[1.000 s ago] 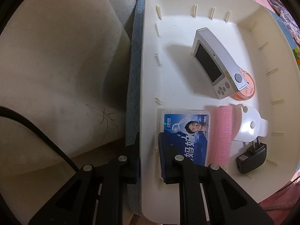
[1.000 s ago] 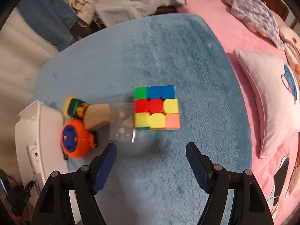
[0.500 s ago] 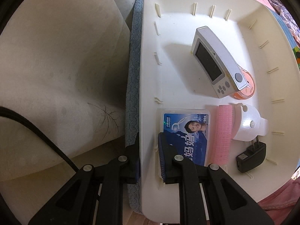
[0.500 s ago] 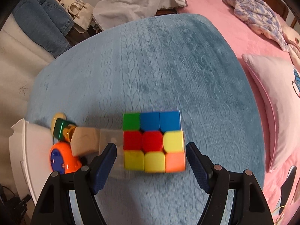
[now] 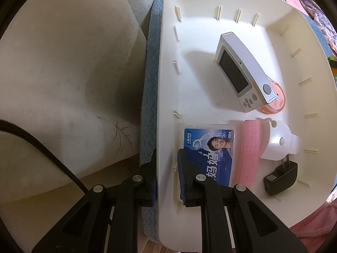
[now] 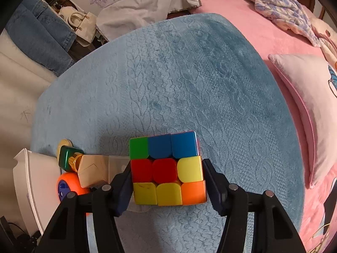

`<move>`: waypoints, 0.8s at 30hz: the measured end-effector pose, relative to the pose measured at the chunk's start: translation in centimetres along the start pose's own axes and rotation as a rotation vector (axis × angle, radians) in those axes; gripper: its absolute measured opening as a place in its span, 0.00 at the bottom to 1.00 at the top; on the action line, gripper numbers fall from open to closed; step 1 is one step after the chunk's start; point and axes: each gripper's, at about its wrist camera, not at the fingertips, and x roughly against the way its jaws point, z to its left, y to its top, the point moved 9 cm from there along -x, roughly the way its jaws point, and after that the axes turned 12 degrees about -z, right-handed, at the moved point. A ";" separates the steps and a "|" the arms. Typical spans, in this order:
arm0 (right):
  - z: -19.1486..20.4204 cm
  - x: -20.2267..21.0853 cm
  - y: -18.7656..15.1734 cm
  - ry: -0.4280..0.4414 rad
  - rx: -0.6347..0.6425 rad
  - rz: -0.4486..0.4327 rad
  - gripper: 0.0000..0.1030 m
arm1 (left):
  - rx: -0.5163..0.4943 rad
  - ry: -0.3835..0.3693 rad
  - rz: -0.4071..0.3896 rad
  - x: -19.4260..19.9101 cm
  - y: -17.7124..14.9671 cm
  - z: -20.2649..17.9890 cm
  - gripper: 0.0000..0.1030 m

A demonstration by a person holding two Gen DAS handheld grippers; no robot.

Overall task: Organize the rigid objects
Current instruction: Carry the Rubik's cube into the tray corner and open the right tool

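Closing just now, right tongs (image 6: 167, 182) clench the puzzle cube (image 6: 167, 168) lower centre on the blue blanket (image 6: 179, 84); smooth sides may slip. Left tongs (image 5: 167, 177) pinch the white tray (image 5: 168, 84) wall, might tip it.

Handheld gripper hardware, both units same build

Left gripper (image 5: 167, 177) and right gripper (image 6: 167, 186): matte black angular linkage arms with triangular cut-outs, silver round pivot screws at each joint, dark blue ribbed pads on the fingers (image 5: 182, 177). A black cable (image 5: 42, 147) runs in from the frame edge beside the left unit.
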 end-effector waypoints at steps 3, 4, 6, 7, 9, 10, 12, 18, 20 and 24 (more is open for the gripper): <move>0.2 0.2 -0.2 -0.016 0.015 0.010 0.58 | -0.009 0.006 0.004 0.0 -0.1 0.1 0.16; 0.2 0.3 -0.3 -0.019 0.019 0.017 0.58 | -0.011 0.008 0.005 0.0 -0.1 0.1 0.16; 0.3 0.6 -0.7 -0.024 0.028 0.034 0.58 | -0.010 0.007 0.007 0.0 -0.1 0.1 0.16; 0.3 0.7 -0.9 -0.026 0.029 0.039 0.58 | -0.010 0.006 0.007 0.0 0.0 0.0 0.16; 0.3 1.2 -1.2 -0.026 0.027 0.047 0.58 | -0.012 0.005 0.012 -0.1 0.1 -0.1 0.16; 0.4 1.5 -1.4 -0.025 0.026 0.050 0.58 | -0.013 0.004 0.017 -0.2 0.1 -0.1 0.15; 0.5 2.3 -1.6 -0.024 0.029 0.049 0.58 | -0.017 0.002 0.024 -0.3 0.3 -0.2 0.15; 1.6 5.3 -2.2 -0.006 0.033 0.043 0.58 | -0.028 0.000 0.015 -0.2 0.6 -0.3 0.15; 2.4 6.5 -2.5 -0.003 0.041 0.043 0.58 | -0.033 -0.001 0.010 -0.2 0.6 -0.3 0.15; 4.2 8.2 -2.8 0.013 0.055 0.036 0.58 | -0.051 -0.007 0.001 -0.1 0.6 -0.4 0.15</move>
